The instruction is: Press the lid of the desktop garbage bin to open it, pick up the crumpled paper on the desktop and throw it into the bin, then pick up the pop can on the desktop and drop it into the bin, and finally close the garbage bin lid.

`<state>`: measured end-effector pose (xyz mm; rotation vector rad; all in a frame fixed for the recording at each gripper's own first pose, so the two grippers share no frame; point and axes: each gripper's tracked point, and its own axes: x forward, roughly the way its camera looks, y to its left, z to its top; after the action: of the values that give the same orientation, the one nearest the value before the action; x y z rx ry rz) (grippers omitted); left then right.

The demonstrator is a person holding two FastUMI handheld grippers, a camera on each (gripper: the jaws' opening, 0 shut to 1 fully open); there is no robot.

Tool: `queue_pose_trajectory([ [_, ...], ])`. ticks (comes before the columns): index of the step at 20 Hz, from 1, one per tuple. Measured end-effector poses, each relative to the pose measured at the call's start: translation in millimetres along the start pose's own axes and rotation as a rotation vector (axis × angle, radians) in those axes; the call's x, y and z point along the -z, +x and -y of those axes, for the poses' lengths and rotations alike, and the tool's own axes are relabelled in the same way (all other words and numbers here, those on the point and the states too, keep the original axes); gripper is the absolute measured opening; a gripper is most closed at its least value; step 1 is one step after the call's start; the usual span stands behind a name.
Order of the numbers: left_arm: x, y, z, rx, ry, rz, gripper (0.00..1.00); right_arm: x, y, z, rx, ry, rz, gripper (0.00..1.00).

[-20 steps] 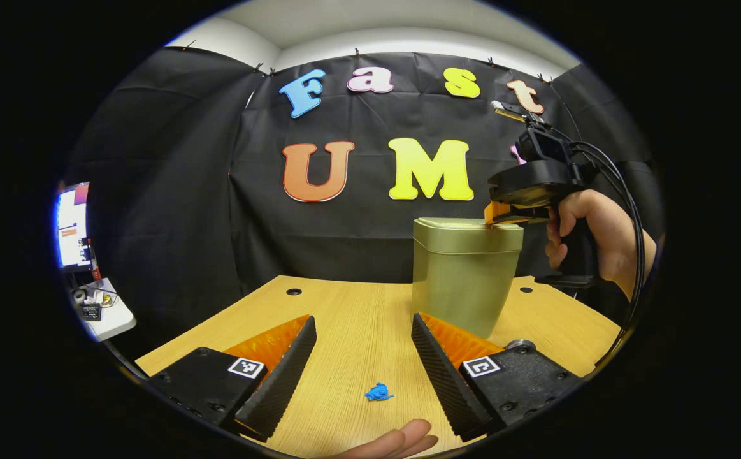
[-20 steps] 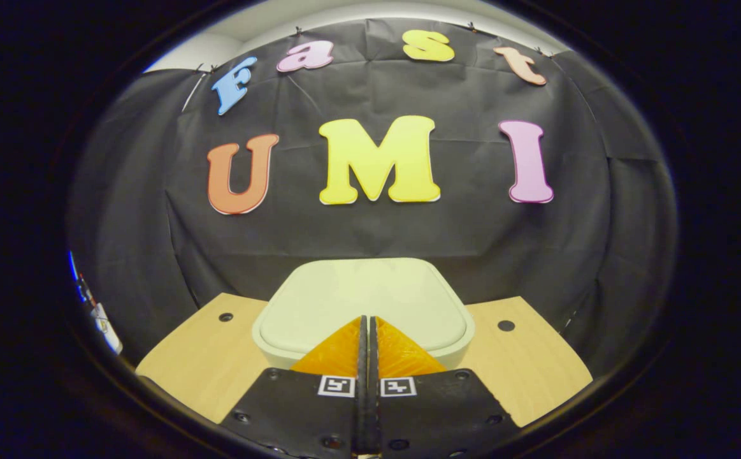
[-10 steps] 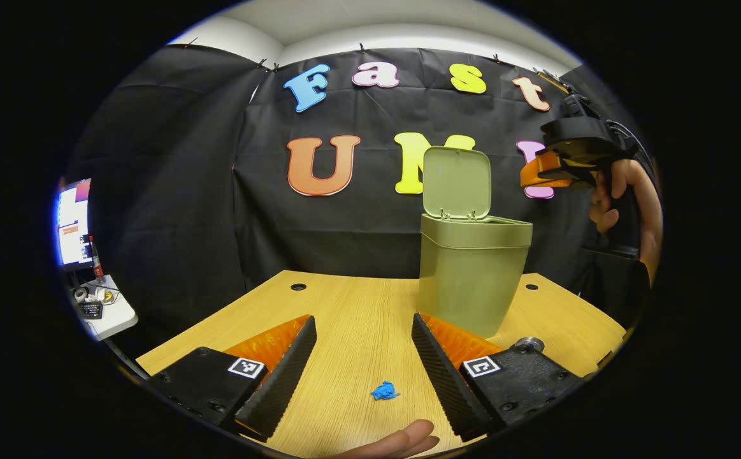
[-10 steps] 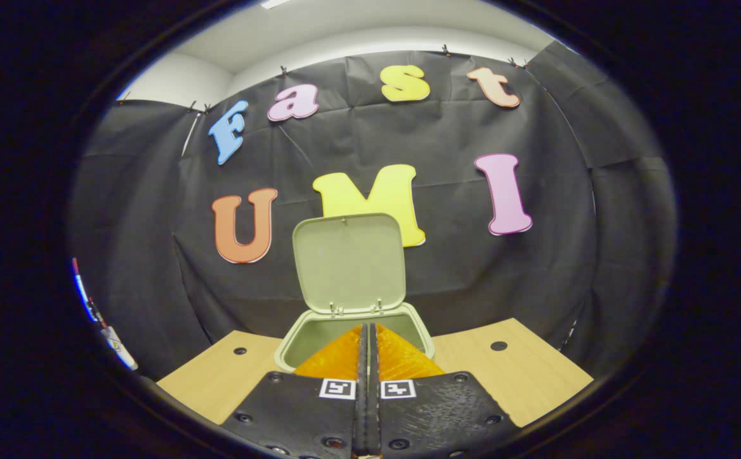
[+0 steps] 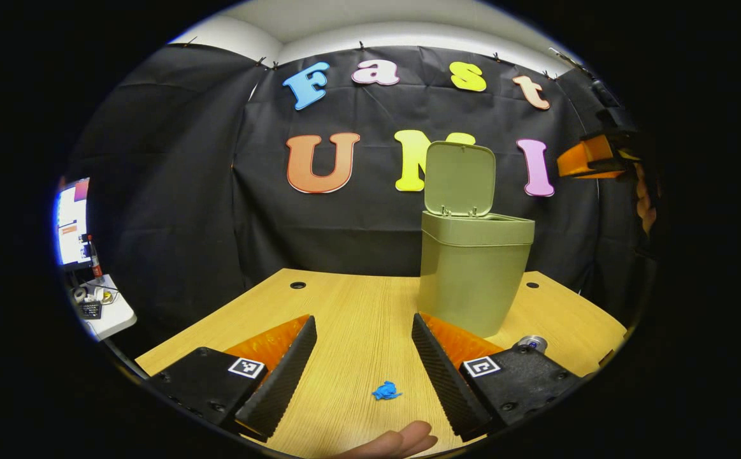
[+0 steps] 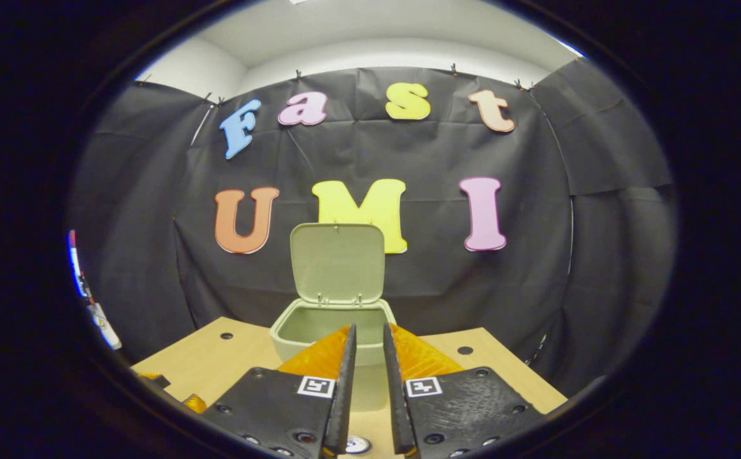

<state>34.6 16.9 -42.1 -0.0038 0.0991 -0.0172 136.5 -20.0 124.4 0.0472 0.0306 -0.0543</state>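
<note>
Bin (image 5: 475, 280) lid (image 5: 459, 178) upright; left claw (image 5: 364, 357) spread wide above crumpled paper (image 5: 385, 391) on tabletop (image 5: 357, 319); right claw (image 6: 366, 382) slightly parted, empty; tiny wad may slip between fingers

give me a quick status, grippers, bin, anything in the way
Left gripper open, low over the table. Right gripper a slit open, above the bin. Lid up. Crumpled paper between the left jaws, nothing blocking it.

Bin (image 6: 294, 335) lid (image 6: 337, 261) upright; tongs (image 6: 367, 347) slightly parted, empty.
</note>
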Motion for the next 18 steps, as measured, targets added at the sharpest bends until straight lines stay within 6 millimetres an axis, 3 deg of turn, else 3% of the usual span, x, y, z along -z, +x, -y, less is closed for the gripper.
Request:
queue_pose_trajectory([
  [8, -1, -1, -3, -0.009, 0.003, 0.003, 0.97, 35, -51, 8, -0.038, -0.008, 0.034, 0.56],
  [9, -2, -1, -4, -0.014, 0.004, 0.003, 0.97, 44, -55, 9, -0.047, -0.002, 0.026, 0.69],
  [11, -3, -1, -1, -0.002, 0.003, 0.010, 0.97, 62, -65, 9, -0.061, 0.008, 0.007, 0.80],
  [18, 13, 15, -7, -0.021, 0.016, -0.026, 0.97, 120, -92, 13, -0.098, -0.085, -0.012, 0.95],
])
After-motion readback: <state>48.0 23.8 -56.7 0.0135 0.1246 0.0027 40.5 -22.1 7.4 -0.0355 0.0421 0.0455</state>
